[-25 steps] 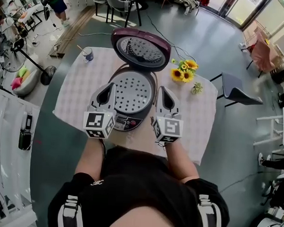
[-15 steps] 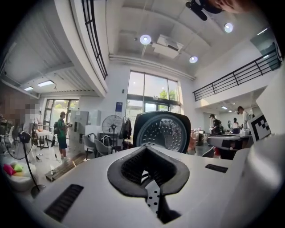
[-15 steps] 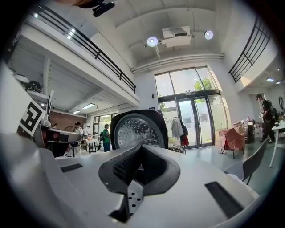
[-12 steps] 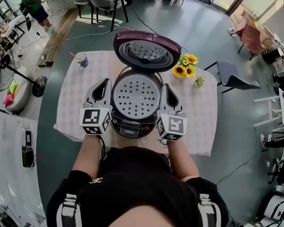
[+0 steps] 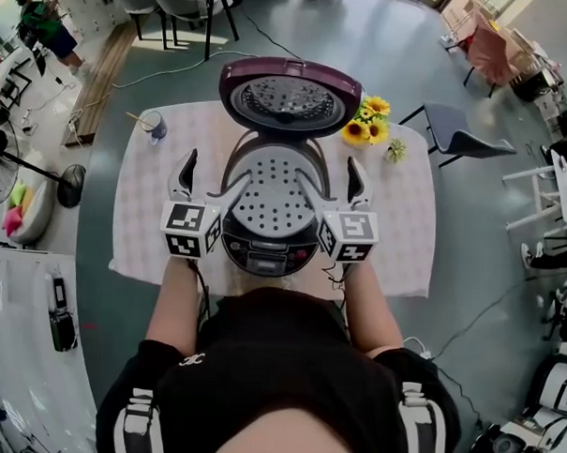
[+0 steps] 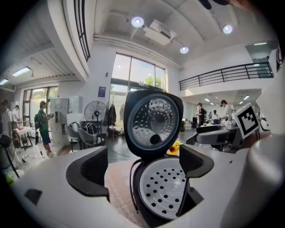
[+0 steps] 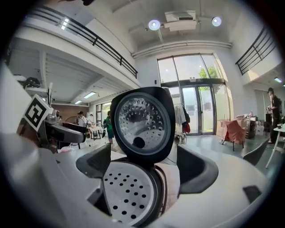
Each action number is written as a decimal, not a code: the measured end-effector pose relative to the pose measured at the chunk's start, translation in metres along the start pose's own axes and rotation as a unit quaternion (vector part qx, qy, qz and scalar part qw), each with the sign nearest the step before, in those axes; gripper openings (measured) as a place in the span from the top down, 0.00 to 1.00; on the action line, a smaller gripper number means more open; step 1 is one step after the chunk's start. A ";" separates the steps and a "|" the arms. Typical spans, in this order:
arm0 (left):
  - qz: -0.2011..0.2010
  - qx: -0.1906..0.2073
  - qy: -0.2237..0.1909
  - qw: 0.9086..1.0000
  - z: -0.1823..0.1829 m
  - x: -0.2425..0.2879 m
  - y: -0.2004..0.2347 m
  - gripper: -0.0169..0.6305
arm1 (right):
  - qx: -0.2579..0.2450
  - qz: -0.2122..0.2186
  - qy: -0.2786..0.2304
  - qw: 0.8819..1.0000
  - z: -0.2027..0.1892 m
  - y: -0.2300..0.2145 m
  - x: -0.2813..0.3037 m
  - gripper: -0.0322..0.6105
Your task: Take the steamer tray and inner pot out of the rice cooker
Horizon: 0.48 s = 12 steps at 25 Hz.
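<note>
We look steeply down on a rice cooker [image 5: 266, 253] standing at the middle of a table [image 5: 138, 224] covered with a pale cloth. The cooker's lid [image 5: 289, 97] stands open on the far side of the cooker, its inner face turned toward us. The steamer tray [image 5: 274, 194], a pale disc full of holes, sits in the cooker's mouth, level with its rim. The inner pot lies hidden beneath the tray.

The left gripper [image 5: 211, 175] hangs at the cooker's left rim with its jaws spread wide and gripping nothing. One jaw is outside the cooker wall and the other is over the tray's edge. The right gripper [image 5: 332, 181] mirrors it at the cooker's right rim, also wide open and empty (we cannot tell whether any jaw touches the rim).

Bare cloth lies open to the left and right of the cooker as far as the table's edges. A cup [image 5: 155, 127] stands well to the cooker's far left. Sunflowers [image 5: 366, 121] lie just beside the lid, to the cooker's far right.
</note>
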<state>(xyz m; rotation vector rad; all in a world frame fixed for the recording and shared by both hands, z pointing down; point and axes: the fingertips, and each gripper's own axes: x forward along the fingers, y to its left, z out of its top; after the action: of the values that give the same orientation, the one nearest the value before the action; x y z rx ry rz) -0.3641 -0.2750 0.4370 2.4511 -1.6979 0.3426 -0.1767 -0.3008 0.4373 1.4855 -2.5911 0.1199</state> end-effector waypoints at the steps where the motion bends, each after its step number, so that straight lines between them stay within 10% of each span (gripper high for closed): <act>1: 0.001 0.002 0.015 1.000 -0.006 0.002 0.000 0.25 | -0.005 -0.001 0.020 1.000 -0.008 0.000 0.002 0.27; 12: 0.004 0.019 0.186 0.982 -0.069 0.015 -0.002 0.25 | -0.012 -0.045 0.236 0.971 -0.088 -0.009 0.013 0.27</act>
<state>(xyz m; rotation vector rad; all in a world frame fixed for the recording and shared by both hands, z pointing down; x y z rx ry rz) -0.3646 -0.2715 0.5074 2.2264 -1.5512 0.7859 -0.1675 -0.3042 0.5259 1.3628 -2.1356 0.3788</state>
